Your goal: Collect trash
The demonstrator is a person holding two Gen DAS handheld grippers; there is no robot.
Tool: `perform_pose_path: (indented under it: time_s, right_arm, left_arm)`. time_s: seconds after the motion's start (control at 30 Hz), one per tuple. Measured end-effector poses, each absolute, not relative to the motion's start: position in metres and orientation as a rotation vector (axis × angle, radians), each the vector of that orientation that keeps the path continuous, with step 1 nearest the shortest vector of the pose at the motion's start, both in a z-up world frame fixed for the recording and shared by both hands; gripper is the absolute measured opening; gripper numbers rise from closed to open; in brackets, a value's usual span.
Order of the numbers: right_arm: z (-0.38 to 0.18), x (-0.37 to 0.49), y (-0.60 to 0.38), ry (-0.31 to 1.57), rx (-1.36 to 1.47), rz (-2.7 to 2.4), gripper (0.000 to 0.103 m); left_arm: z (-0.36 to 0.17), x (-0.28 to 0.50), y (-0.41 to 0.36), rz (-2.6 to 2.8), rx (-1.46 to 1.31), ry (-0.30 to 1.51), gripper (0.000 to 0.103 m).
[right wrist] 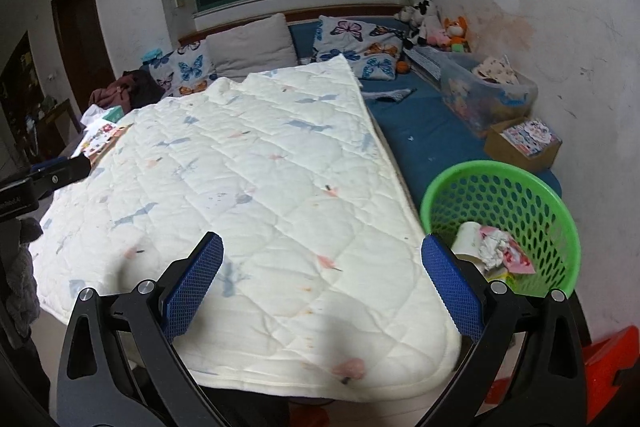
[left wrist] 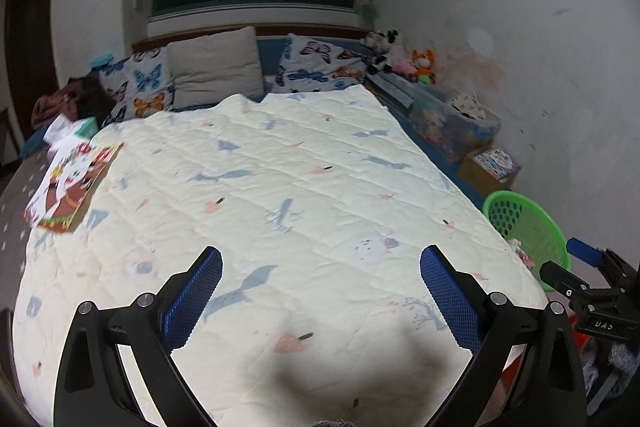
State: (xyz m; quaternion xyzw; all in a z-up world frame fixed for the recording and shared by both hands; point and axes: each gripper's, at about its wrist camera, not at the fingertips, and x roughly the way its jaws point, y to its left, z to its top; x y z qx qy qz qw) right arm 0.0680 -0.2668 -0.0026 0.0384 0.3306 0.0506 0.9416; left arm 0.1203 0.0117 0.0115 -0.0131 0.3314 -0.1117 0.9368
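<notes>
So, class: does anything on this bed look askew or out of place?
The white quilt lies skewed, leaving the blue sheet bare. A picture book overhangs the quilt's far edge. Trash sits inside the green basket.

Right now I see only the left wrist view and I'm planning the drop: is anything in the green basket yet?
Observer: Yes. The right wrist view shows the basket holding a white cup, crumpled paper and a pink wrapper.
Operator: Is the right gripper free?
Observer: The right gripper has its jaws wide open with nothing between them.
Operator: Anything loose on the blue sheet?
Observer: A small patterned cloth lies on the sheet near the butterfly pillow. I cannot tell whether it is trash.
</notes>
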Motion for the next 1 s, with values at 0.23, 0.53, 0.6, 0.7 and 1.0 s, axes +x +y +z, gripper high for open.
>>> perform_pose_path:
  time_s: [0.23,0.53,0.6,0.7,1.0]
  right_arm:
    - [0.004,0.065,-0.254,0.652,0.051,0.101,0.099]
    - [0.008,0.060,-0.240,0.634,0.026,0.111,0.099]
    - [0.007,0.059,-0.239,0.635,0.028,0.111,0.099]
    - [0.004,0.058,-0.239,0.639,0.038,0.114,0.099]
    - [0.002,0.054,-0.237,0.631,0.043,0.120,0.099]
  left_arm:
    - [0.007,0.108,0.031,-0.160,-0.044,0.667,0.096]
    - [0.013,0.091,0.033,-0.097,-0.017,0.601,0.096]
    - [0.013,0.089,0.033,-0.080,-0.018,0.593,0.096]
    - [0.011,0.089,0.034,-0.077,-0.030,0.604,0.096]
    - [0.006,0.083,0.033,-0.054,-0.046,0.608,0.096]
